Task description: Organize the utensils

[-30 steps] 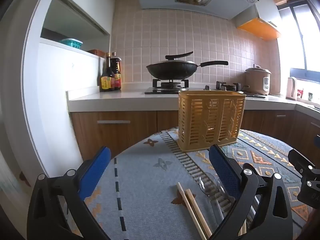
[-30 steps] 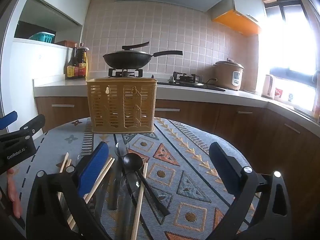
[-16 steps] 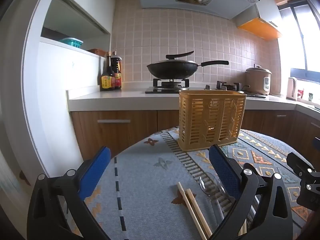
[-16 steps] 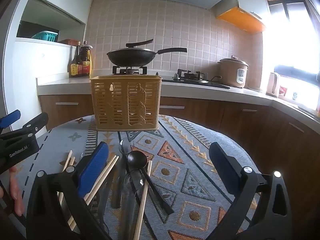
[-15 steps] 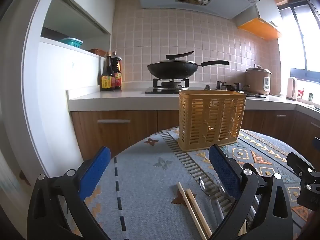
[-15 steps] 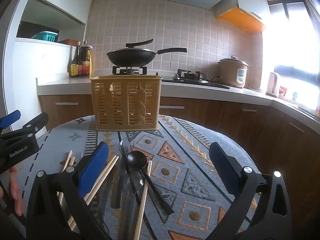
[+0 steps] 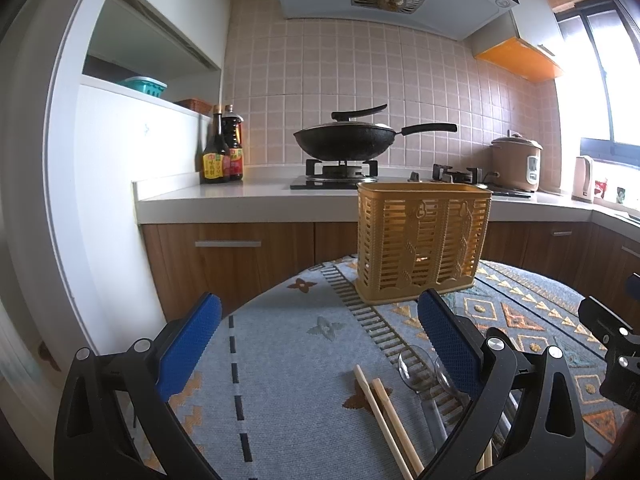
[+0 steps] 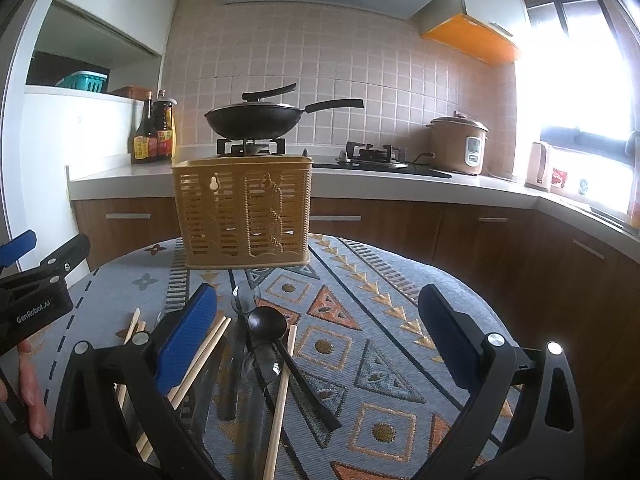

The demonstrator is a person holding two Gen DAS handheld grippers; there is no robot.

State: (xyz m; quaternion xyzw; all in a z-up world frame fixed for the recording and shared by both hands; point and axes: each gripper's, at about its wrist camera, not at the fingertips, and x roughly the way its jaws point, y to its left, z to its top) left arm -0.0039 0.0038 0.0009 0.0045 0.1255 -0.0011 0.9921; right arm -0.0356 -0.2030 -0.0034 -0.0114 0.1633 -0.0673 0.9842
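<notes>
A yellow slatted utensil basket (image 7: 423,240) stands upright at the far side of the round table; it also shows in the right wrist view (image 8: 243,211). Loose utensils lie on the patterned cloth: wooden chopsticks (image 7: 386,414) (image 8: 282,396), clear spoons (image 7: 416,368) (image 8: 245,300) and a black spoon (image 8: 267,322). My left gripper (image 7: 316,344) is open and empty, above the cloth left of the utensils. My right gripper (image 8: 316,336) is open and empty, with the utensils under its left finger (image 8: 186,338).
The table's cloth (image 8: 400,312) ends at a round edge close to wooden cabinets (image 7: 240,256). On the counter behind stand sauce bottles (image 7: 222,152), a wok (image 7: 348,140) on a stove and a rice cooker (image 8: 458,146). The left gripper's body (image 8: 36,288) sits at the right view's left edge.
The right gripper has tilted down and moved slightly toward the basket and utensils. The left gripper has barely moved. Both stay open.
</notes>
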